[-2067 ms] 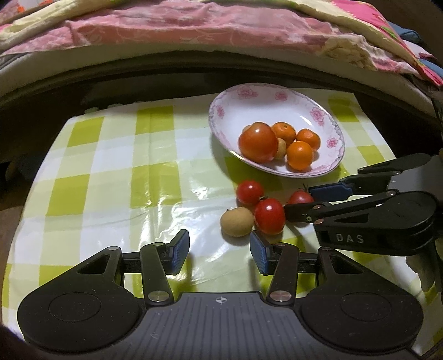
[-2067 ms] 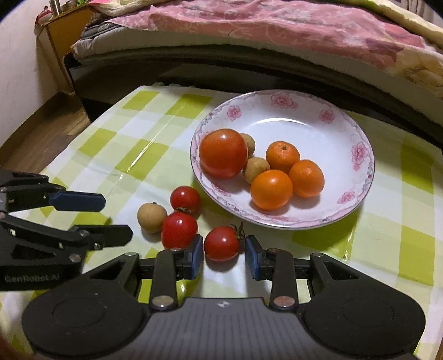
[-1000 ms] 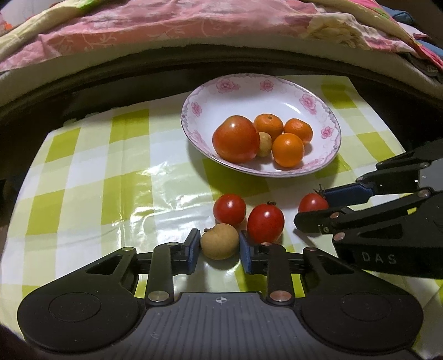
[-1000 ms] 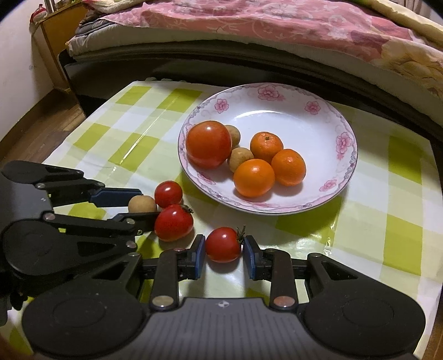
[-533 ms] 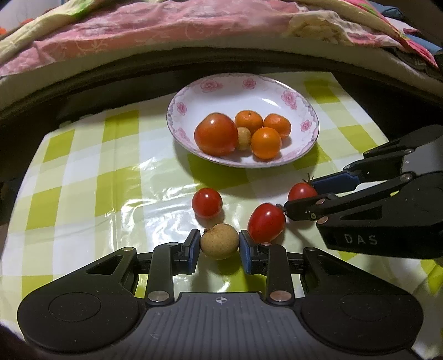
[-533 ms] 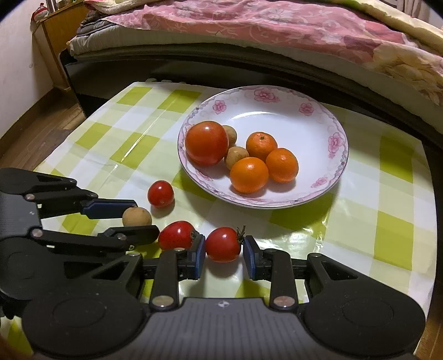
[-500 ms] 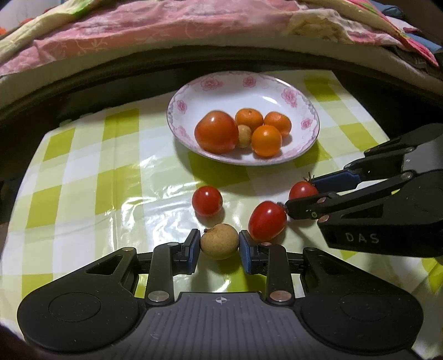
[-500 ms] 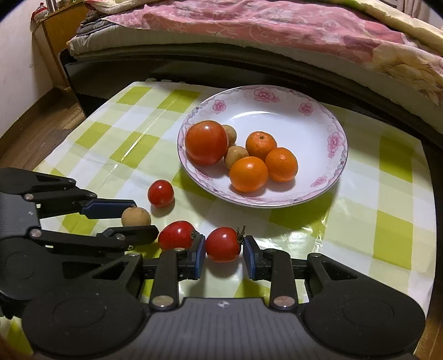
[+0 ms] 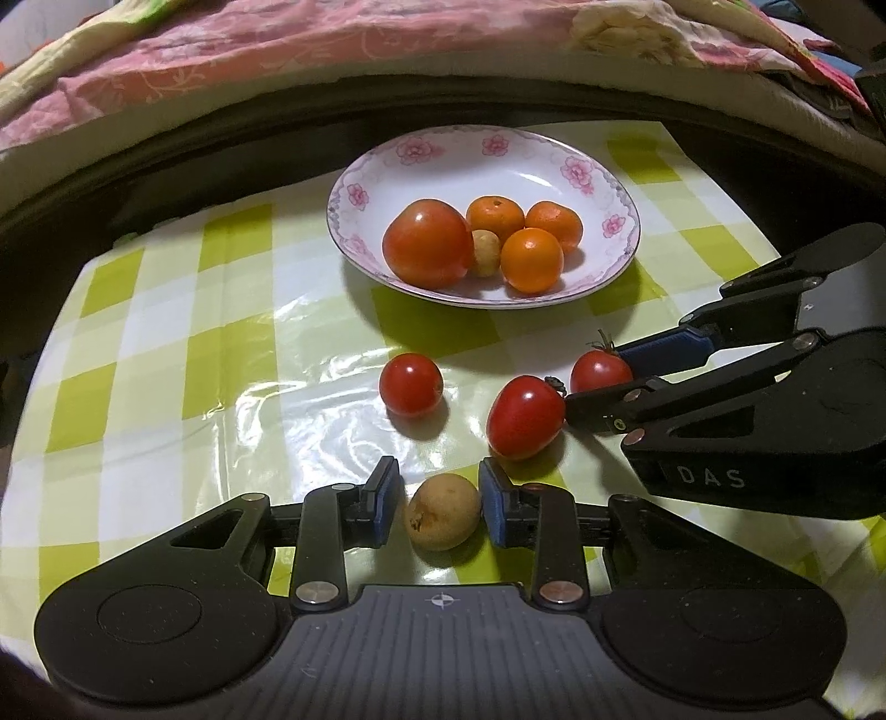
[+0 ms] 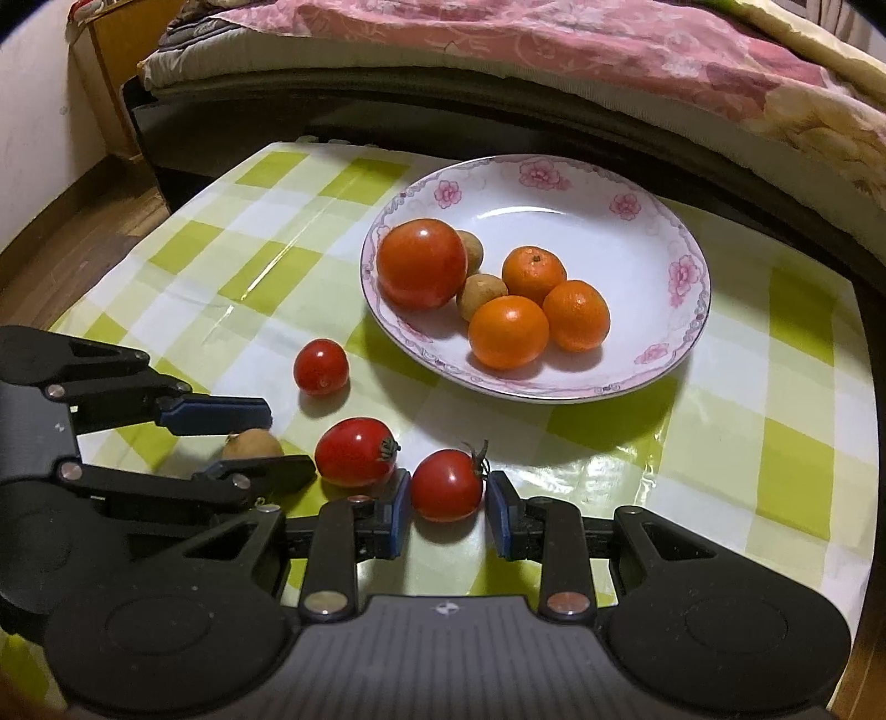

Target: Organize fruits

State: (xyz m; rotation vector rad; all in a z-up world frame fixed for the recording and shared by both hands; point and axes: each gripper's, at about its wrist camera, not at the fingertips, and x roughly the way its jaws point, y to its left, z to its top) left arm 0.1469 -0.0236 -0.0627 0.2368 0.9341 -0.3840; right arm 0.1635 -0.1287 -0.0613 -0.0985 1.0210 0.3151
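Note:
A flowered white plate point(image 9: 581, 166) point(image 10: 653, 243) holds a big tomato point(image 9: 427, 242), three oranges and small brown fruits. My left gripper point(image 9: 440, 501) is shut on a brown longan point(image 9: 442, 513), also seen in the right wrist view point(image 10: 252, 443). My right gripper point(image 10: 447, 509) is shut on a stemmed cherry tomato point(image 10: 446, 484) point(image 9: 599, 372). Two more cherry tomatoes lie on the cloth: one point(image 9: 526, 416) point(image 10: 354, 451) between the grippers and one point(image 9: 411, 385) point(image 10: 321, 366) nearer the plate.
A green-and-white checked plastic cloth point(image 9: 166, 343) covers the small table. A bed with a pink quilt point(image 10: 609, 44) runs along the far side. Wooden floor point(image 10: 66, 243) lies beyond the table's left edge.
Both grippers have closed on their fruits and drawn back a little from the plate. The longan and stemmed tomato stay between the jaws; the loose tomatoes have barely moved.

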